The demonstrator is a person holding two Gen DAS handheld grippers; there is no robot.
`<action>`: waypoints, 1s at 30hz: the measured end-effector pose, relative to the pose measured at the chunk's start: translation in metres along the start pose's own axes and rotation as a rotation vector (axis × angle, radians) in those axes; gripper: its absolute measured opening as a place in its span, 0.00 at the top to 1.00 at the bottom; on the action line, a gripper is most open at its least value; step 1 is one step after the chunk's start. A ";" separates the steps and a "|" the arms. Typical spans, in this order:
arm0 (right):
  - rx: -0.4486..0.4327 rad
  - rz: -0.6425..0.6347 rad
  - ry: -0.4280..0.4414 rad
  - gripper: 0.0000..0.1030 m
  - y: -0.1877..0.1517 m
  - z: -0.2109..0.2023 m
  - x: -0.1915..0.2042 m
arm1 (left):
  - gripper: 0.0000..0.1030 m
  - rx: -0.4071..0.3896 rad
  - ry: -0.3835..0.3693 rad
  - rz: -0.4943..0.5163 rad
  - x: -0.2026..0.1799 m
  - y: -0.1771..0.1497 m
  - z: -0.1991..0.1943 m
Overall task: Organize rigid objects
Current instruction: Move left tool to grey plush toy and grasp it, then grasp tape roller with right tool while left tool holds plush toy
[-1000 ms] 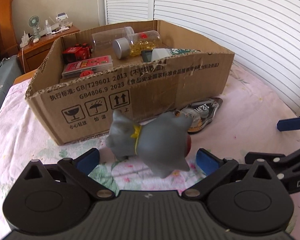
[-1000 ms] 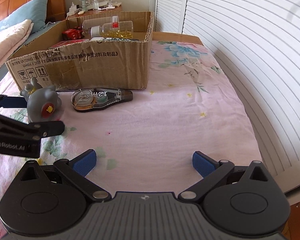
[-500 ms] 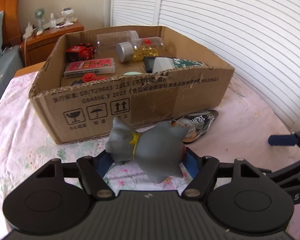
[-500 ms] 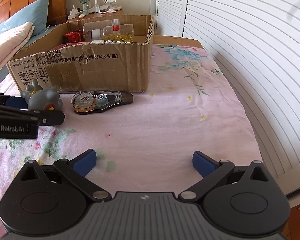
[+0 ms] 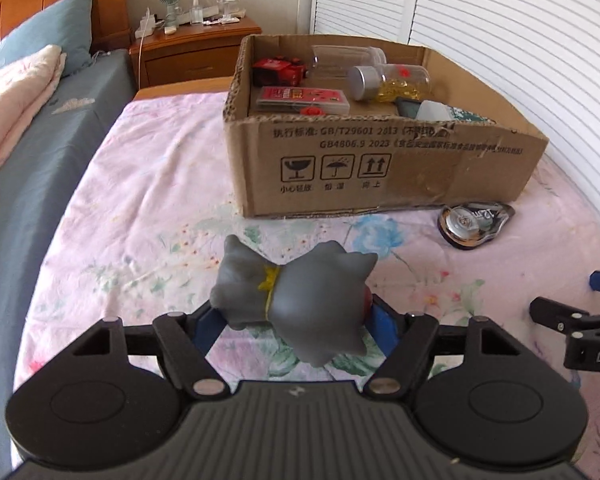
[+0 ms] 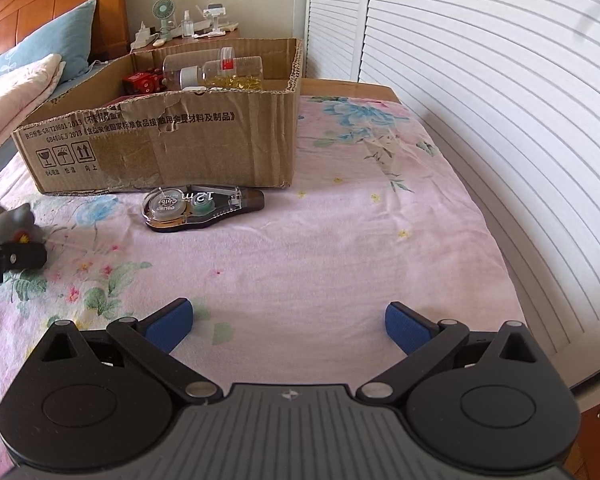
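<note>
Our left gripper [image 5: 296, 316] squeezes the grey toy cat [image 5: 296, 304] between its blue pads; the cat is off the flowery pink sheet [image 5: 148, 216], in front of the cardboard box [image 5: 380, 168]; the box holds a red toy car [image 5: 278, 72], a red card pack [image 5: 304, 98] and a jar of yellow bits [image 5: 392, 82]; our right gripper [image 6: 288, 324] has its jaws wide apart with nothing inside; the correction tape [image 6: 200, 208] lies just beside the box.
</note>
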State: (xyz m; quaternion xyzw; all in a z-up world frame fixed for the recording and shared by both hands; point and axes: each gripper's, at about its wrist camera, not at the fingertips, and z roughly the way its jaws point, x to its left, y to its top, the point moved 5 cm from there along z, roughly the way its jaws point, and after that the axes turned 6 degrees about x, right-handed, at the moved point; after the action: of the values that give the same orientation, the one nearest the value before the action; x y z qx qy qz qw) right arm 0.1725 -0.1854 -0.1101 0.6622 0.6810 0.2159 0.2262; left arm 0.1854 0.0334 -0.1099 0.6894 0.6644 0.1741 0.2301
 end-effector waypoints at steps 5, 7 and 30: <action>-0.031 0.018 -0.014 0.00 -0.004 -0.002 0.001 | 0.21 -0.005 -0.009 -0.002 0.000 0.000 0.000; -0.043 0.026 -0.023 0.00 -0.006 -0.002 0.002 | 0.19 -0.007 -0.016 -0.006 0.000 -0.001 0.001; 0.047 -0.150 0.105 0.00 0.048 0.033 0.056 | 0.07 -0.038 -0.056 -0.049 0.011 -0.007 -0.003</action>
State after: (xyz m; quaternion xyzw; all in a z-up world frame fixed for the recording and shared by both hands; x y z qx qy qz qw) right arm 0.2296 -0.1284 -0.1089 0.6022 0.7444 0.2168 0.1902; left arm 0.1783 0.0444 -0.1121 0.6729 0.6712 0.1617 0.2658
